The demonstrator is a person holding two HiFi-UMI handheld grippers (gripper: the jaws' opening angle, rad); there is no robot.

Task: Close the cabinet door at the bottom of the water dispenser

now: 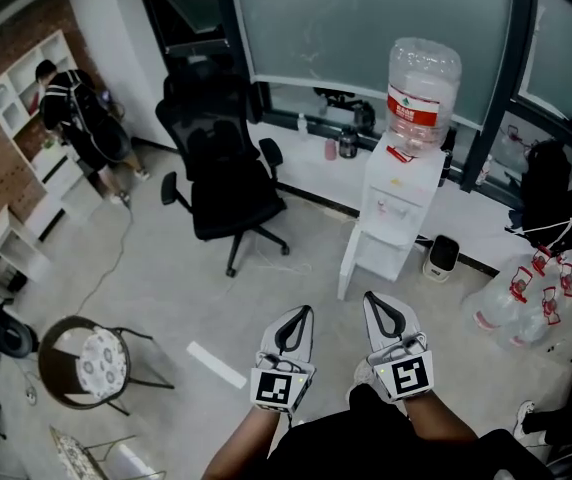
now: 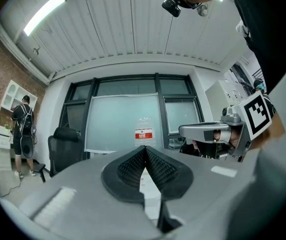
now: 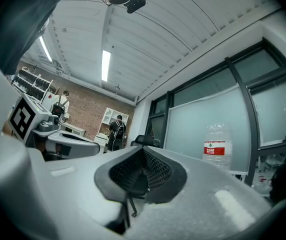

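In the head view the white water dispenser [image 1: 403, 193] stands against the window wall, with a clear bottle [image 1: 421, 93] on top. Its bottom cabinet door [image 1: 347, 265] hangs open, swung out to the left. Both grippers are low in that view, short of the door and apart from it. My left gripper [image 1: 304, 311] is shut and empty, and my right gripper [image 1: 372, 296] beside it is shut and empty too. The left gripper view shows shut jaws [image 2: 144, 148] in line with the bottle [image 2: 143, 132]. In the right gripper view the bottle [image 3: 217, 146] lies right of the shut jaws [image 3: 143, 150].
A black office chair [image 1: 221, 173] stands left of the dispenser. A round stool [image 1: 96, 363] is at lower left and a white strip [image 1: 216, 365] lies on the floor. Empty bottles [image 1: 516, 303] and a small box [image 1: 443, 258] sit right of the dispenser. A person [image 1: 76, 118] stands far left.
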